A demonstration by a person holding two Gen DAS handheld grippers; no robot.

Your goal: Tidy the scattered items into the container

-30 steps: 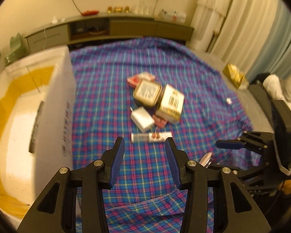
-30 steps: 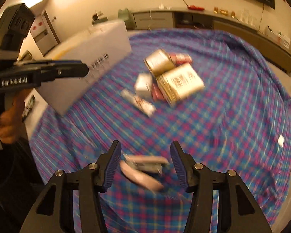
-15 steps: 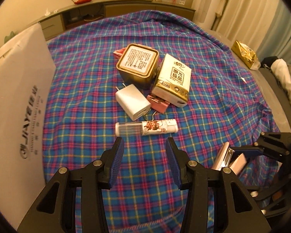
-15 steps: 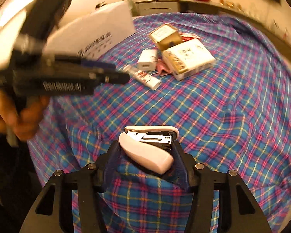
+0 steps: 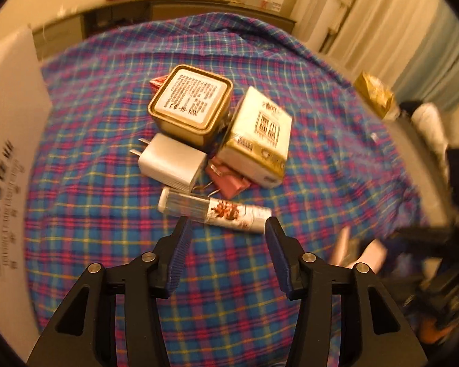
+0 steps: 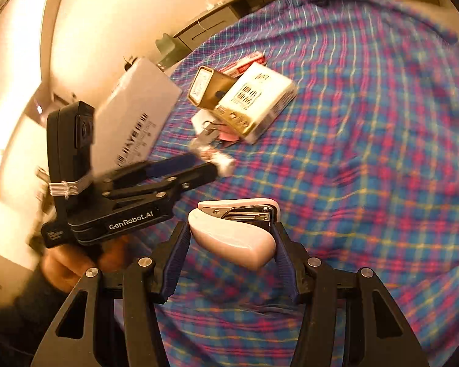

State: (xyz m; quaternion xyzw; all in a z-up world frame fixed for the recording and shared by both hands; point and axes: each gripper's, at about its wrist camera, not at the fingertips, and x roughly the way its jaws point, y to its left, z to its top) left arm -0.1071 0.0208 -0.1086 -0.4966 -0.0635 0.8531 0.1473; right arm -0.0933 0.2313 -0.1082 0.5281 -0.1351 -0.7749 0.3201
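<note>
A: Where does the tidying stand?

B: Midway, I'd judge. The white container (image 5: 6,159) sits at the plaid cloth's (image 5: 107,244) left edge. Right of the container lies a cluster: gold tin (image 5: 190,104), tissue pack (image 5: 257,140), white charger (image 5: 173,165), slim tube (image 5: 214,211) nearest.

A: And the claws?

B: The left gripper (image 5: 225,229) has just been widening; it hovers agape just short of the tube, nothing between the pads. The right gripper (image 6: 231,238) clamps a pink stapler (image 6: 232,232), though blur hides how firmly.

A: Next?

B: Straddle the tube, close; carry the stapler to the container.
</note>
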